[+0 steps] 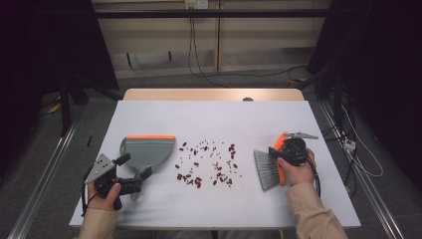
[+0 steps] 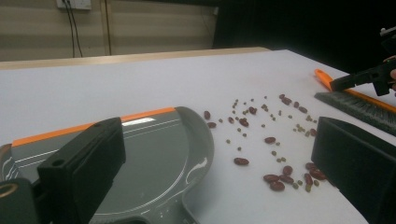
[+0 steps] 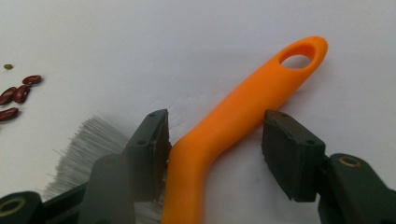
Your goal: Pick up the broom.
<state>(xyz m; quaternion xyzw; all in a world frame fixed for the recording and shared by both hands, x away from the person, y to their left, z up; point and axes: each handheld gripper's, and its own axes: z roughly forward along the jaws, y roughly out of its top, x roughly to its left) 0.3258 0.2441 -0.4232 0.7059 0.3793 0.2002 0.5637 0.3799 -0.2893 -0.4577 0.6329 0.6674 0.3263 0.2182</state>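
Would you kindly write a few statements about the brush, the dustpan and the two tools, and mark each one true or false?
1. The right tool has its jaws open on either side of the brush's orange handle. True.
2. The dustpan lies to the right of the scattered beans in the high view. False: it lies to their left, near the left tool.
3. The brush is lifted off the table. False: it lies flat on the white surface.
4. The left tool's jaws are open, with the dustpan between and beneath them. True.
5. The beans are already gathered inside the dustpan. False: they lie loose on the table between dustpan and brush.
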